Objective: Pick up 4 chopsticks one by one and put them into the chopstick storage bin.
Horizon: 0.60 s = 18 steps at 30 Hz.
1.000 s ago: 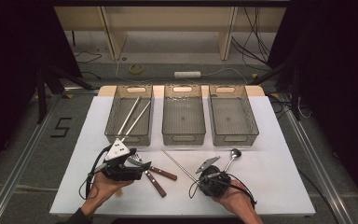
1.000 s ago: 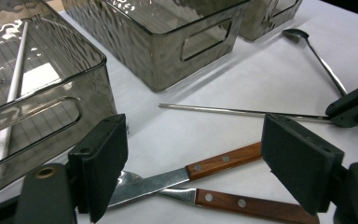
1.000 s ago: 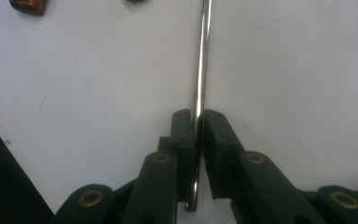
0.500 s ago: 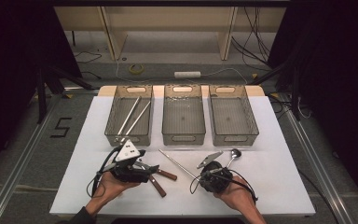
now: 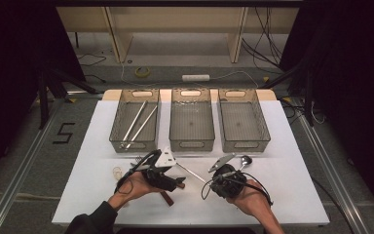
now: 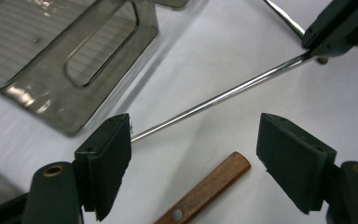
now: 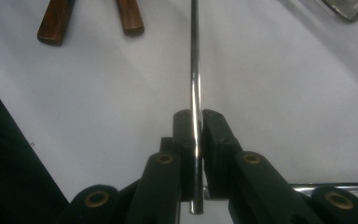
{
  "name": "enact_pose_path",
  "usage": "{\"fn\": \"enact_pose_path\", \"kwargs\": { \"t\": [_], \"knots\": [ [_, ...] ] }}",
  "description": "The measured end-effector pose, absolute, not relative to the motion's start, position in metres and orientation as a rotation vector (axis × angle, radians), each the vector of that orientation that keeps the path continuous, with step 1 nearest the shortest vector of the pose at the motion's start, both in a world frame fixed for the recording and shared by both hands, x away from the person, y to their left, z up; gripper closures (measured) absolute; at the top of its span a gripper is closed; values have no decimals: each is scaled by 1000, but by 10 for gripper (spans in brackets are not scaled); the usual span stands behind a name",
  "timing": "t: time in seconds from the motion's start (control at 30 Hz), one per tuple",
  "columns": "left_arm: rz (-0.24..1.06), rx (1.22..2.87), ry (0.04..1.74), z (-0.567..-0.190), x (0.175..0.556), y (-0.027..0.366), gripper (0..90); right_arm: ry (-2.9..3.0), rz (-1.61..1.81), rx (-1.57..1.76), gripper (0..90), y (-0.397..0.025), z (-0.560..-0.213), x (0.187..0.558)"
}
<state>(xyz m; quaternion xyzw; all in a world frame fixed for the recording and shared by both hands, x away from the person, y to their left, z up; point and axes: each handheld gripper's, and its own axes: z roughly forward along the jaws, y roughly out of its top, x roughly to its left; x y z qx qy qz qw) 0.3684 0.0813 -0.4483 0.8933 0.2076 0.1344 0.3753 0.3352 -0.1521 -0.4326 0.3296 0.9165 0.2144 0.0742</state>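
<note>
Right gripper view: right gripper (image 7: 195,126) clamps the steel rod (image 7: 195,70) near its end; stiff, slick, likely to pivot. Left gripper (image 6: 193,149) gapes beside it; grip mid-shaft.

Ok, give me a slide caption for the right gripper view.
Right gripper clamped on a thin metal rod above the white table.

The bench (image 5: 297,185) is plain white. Three baskets (image 5: 191,124) at its far side are smoky grey see-through plastic with a fine ribbed floor. The rod (image 7: 195,70) is shiny silver chrome, like the spoon (image 5: 244,161). The tongs (image 6: 200,158) are matt black with brass-coloured rivets. The handles (image 7: 93,18) are reddish-brown wood.
</note>
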Motion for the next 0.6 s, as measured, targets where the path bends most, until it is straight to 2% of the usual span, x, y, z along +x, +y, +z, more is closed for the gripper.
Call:
{"fn": "enact_pose_path", "kwargs": {
  "t": [0.33,0.6],
  "knots": [
    [357,2396,429,-461,378,55,255,2758,646,991,849,-154,-427,336],
    [367,2429,398,-469,389,49,308,2760,646,978,849,-154,-424,336]
  ]
}}
